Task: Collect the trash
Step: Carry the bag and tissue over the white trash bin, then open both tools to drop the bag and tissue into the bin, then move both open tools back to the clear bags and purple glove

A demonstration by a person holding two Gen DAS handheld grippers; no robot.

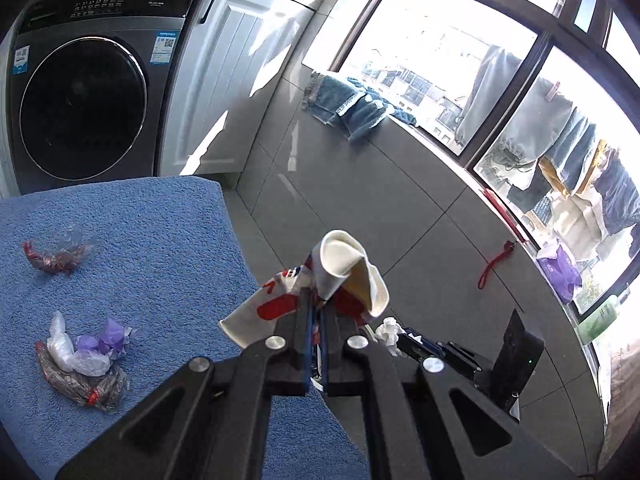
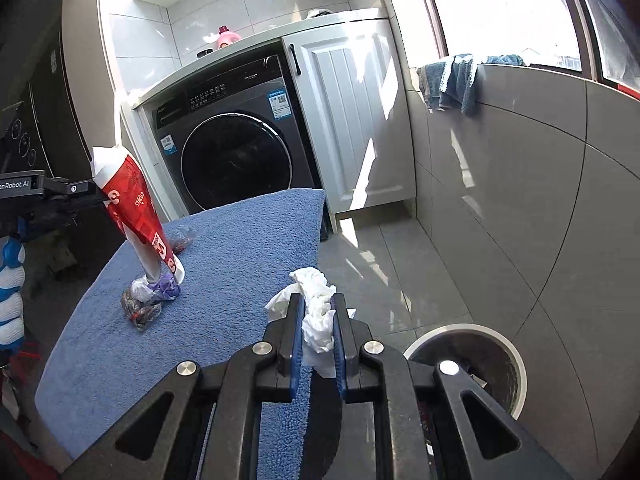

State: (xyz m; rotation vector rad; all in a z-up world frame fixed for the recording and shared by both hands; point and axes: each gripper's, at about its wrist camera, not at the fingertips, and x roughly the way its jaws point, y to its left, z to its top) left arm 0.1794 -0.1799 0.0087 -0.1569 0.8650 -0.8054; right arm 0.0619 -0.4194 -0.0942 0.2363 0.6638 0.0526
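Observation:
My left gripper (image 1: 316, 300) is shut on a crushed red and white paper cup (image 1: 344, 268), held above the right edge of the blue towel-covered table (image 1: 160, 240); the cup also shows in the right wrist view (image 2: 132, 208). My right gripper (image 2: 316, 312) is shut on a crumpled white tissue (image 2: 316, 312), held past the table's right edge; the tissue also shows in the left wrist view (image 1: 388, 330). A round grey trash bin (image 2: 472, 364) stands on the floor below and to the right. Plastic wrapper scraps (image 1: 80, 360) and a small red wrapper (image 1: 52, 258) lie on the table.
A dark washing machine (image 2: 236, 148) and a white cabinet (image 2: 352, 120) stand behind the table. A tiled half wall with a blue towel (image 2: 452, 80) over it and windows run along the right. A red cord (image 1: 494, 264) hangs on the wall.

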